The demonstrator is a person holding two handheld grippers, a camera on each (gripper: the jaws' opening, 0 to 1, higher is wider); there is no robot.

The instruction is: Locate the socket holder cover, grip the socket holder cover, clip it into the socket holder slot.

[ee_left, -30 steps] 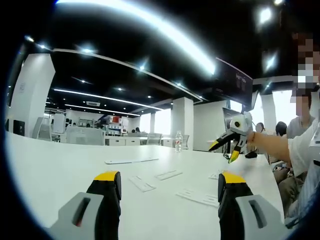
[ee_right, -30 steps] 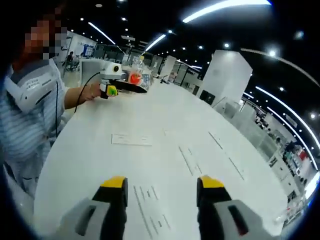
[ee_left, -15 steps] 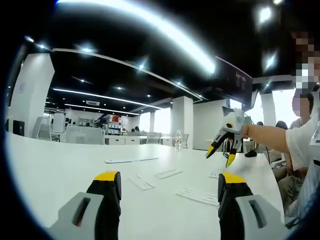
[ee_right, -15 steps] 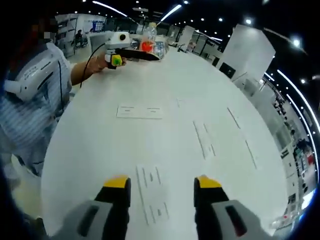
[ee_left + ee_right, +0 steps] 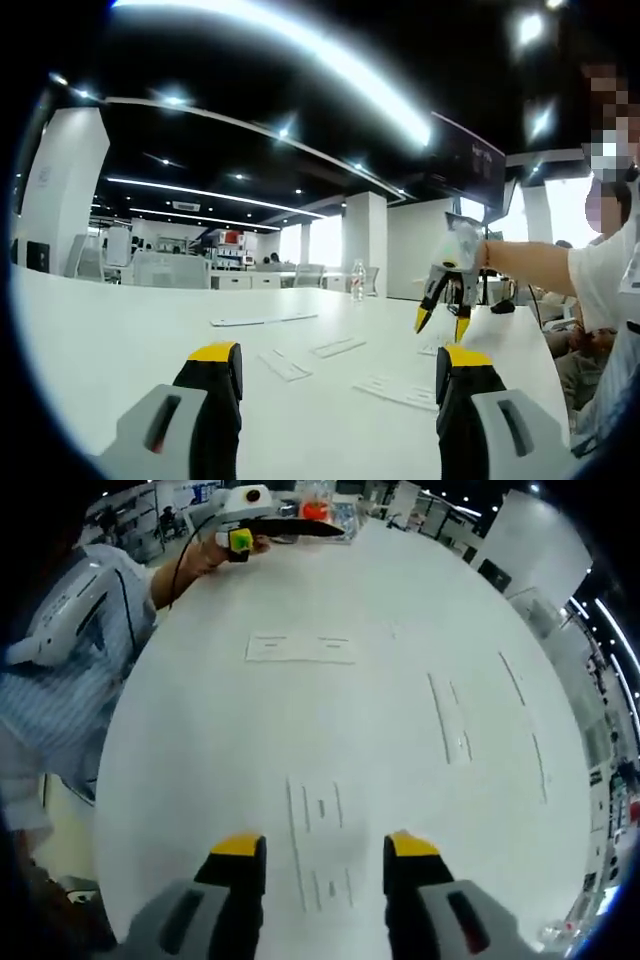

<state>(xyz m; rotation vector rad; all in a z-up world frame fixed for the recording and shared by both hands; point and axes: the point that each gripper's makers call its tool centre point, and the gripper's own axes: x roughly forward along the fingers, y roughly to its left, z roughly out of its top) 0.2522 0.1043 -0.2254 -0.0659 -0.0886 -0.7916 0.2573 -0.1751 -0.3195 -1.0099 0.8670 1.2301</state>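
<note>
Presently, the socket holder cover [image 5: 322, 850], a flat white strip, lies low in the right gripper view's centre, on the white table [image 5: 400, 600], between the parted, empty jaws of the right gripper [image 5: 324, 845]. The left gripper [image 5: 340, 360] likewise stands open, empty, at lower centre.

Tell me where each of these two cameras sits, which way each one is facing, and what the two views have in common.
Left gripper view: rides low on the left gripper, looking level across the white table; its open yellow-tipped jaws rise below, and the right gripper enters from the right on an outstretched arm.
Right gripper view: rides on the right gripper, tilted down at the tabletop over a flat white plate, own jaws open.
Shared: the table, the plates, and the left gripper far off.
</note>
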